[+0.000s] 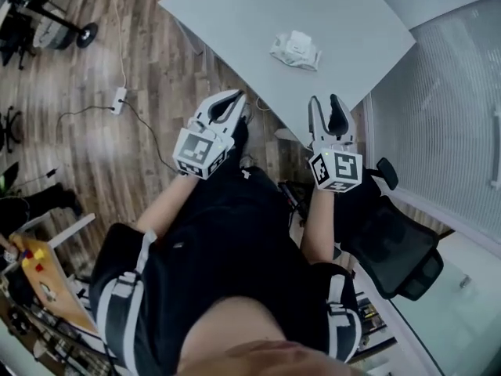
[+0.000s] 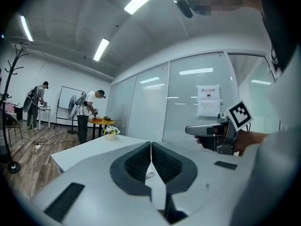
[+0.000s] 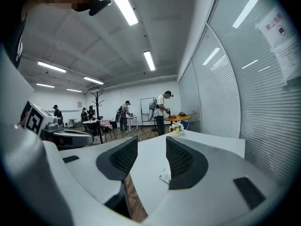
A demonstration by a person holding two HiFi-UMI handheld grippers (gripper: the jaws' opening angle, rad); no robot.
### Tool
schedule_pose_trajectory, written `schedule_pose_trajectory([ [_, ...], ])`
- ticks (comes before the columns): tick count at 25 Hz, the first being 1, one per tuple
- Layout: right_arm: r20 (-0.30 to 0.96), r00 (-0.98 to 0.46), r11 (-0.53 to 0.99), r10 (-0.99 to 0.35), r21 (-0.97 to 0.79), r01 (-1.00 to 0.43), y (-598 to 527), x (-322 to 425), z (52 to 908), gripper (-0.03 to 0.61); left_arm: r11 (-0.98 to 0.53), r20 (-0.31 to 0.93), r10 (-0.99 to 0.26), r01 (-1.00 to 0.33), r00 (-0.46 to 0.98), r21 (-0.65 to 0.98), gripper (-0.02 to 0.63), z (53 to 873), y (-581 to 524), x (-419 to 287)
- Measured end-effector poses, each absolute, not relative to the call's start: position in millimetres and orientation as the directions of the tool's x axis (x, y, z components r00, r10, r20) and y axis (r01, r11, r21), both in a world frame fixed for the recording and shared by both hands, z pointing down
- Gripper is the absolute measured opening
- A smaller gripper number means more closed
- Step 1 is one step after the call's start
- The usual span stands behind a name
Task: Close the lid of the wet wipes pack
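Note:
The wet wipes pack (image 1: 296, 51) is a crumpled white packet lying on the grey table (image 1: 235, 14), well beyond both grippers. In the right gripper view it shows as a small pale shape (image 3: 164, 177) low on the tabletop. My left gripper (image 1: 235, 100) hovers off the table's near corner over the floor, its pads (image 2: 141, 161) closed tip to tip with nothing between them. My right gripper (image 1: 328, 104) is level with it at the table's near edge. Its jaws stand apart and empty, framing the tabletop (image 3: 150, 154). Neither gripper touches the pack.
A small flower pot (image 3: 177, 127) stands at the table's far end. A glass partition with blinds (image 1: 446, 100) runs along the right, with a black office chair (image 1: 395, 241) beside it. Cables and a power strip (image 1: 119, 99) lie on the wood floor at left. People work at distant tables (image 2: 89, 117).

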State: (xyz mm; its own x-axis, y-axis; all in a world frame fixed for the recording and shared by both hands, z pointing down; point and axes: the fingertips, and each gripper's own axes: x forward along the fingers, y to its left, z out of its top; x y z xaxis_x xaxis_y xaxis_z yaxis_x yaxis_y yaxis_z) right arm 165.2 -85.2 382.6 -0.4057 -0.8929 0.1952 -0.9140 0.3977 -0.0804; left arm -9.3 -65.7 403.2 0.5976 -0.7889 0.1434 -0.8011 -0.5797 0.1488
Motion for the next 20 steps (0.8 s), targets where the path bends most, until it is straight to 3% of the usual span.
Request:
schedule_pose_trajectory([
  [11, 0.427, -0.442, 0.483, -0.789, -0.014, -0.876, -281.4, 183.1, 479.5, 0.199, -0.659, 0.364, -0.631, -0.721, 0.685, 0.215, 0.025, 522.5, -254.4, 56.3],
  [20, 0.658, -0.540, 0.605, -0.524, -0.160, -0.780, -388.1, 178.8, 633.4, 0.234, -0.670, 0.554, -0.483, -0.694, 0.678, 0.264, 0.025, 657.3, -328.0, 85.7],
])
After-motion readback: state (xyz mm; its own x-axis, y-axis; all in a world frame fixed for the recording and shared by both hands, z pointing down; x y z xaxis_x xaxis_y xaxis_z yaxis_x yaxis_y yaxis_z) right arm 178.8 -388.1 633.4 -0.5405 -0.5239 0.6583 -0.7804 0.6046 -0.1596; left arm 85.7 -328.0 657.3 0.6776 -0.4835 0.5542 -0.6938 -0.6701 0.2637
